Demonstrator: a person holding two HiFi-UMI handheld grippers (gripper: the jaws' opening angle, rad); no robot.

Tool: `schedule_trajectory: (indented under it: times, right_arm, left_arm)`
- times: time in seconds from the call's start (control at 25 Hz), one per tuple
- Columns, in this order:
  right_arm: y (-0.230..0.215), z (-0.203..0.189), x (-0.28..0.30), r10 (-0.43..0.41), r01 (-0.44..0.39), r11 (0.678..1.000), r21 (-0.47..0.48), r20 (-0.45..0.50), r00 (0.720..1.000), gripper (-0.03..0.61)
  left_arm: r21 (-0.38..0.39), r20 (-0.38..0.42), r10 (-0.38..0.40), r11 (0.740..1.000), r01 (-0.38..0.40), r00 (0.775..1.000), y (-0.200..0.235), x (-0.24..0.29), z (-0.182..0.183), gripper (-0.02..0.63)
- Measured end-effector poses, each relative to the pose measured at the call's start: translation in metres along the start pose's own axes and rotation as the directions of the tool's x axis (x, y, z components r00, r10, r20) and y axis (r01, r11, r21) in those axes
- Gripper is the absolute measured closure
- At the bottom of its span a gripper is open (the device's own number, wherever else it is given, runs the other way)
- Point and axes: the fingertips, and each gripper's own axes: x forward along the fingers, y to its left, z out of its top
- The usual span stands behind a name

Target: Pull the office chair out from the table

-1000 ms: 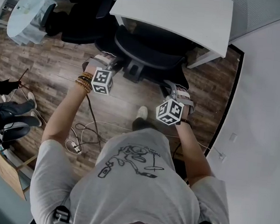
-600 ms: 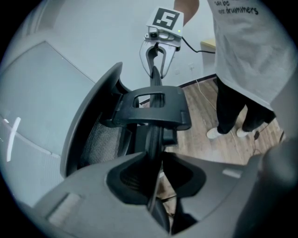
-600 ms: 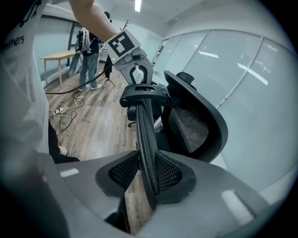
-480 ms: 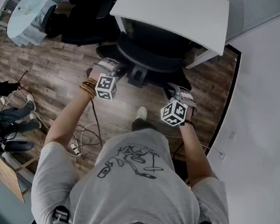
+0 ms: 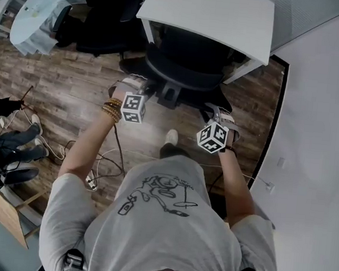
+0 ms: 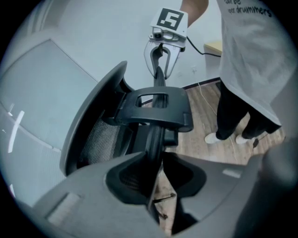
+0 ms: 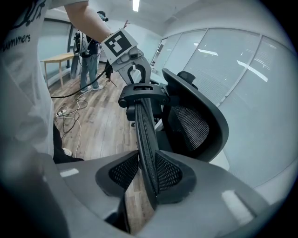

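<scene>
Chair [image 5: 192, 54] nearer, facing table [image 5: 216, 17] — backrest [image 5: 184, 77] crosswise

Matt mesh chair [image 5: 181, 73], wood-grain floor [image 5: 72, 93]

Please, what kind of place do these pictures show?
Most likely an office or a meeting room: a black mesh office chair stands at a white table, with glass partition walls close by and a wood-look floor.
</scene>
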Motion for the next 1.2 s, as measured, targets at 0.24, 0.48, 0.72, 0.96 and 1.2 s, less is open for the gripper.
schedule_trajectory:
  times: [0.24, 0.48, 0.72, 0.96, 1.2]
  right_arm:
    - [0.030, -0.001, -0.017, 0.002, -0.002, 1.000, 0.003, -0.022, 1.000, 0.460]
    - [0.061, -0.003, -0.033, -0.006, 0.007, 1.000, 0.022, -0.048, 0.999, 0.456]
    - [0.097, -0.009, -0.053, -0.014, 0.015, 1.000, 0.017, -0.079, 0.997, 0.454]
    - [0.135, -0.016, -0.075, -0.022, 0.024, 1.000, 0.019, -0.100, 0.995, 0.453]
    - [0.184, -0.021, -0.098, -0.042, 0.044, 0.999, 0.018, -0.112, 0.993, 0.449]
  left_arm:
    - [-0.003, 0.017, 0.009, 1.000, -0.009, 1.000, -0.028, -0.017, 0.007, 0.503]
    - [-0.021, 0.045, 0.003, 1.000, -0.002, 0.999, -0.061, -0.035, 0.015, 0.502]
    - [-0.030, 0.064, 0.000, 1.000, 0.001, 0.998, -0.098, -0.055, 0.027, 0.503]
    - [-0.032, 0.088, -0.010, 0.999, 0.013, 0.996, -0.142, -0.074, 0.042, 0.503]
    - [-0.020, 0.096, 0.011, 1.000, -0.009, 0.995, -0.187, -0.098, 0.053, 0.503]
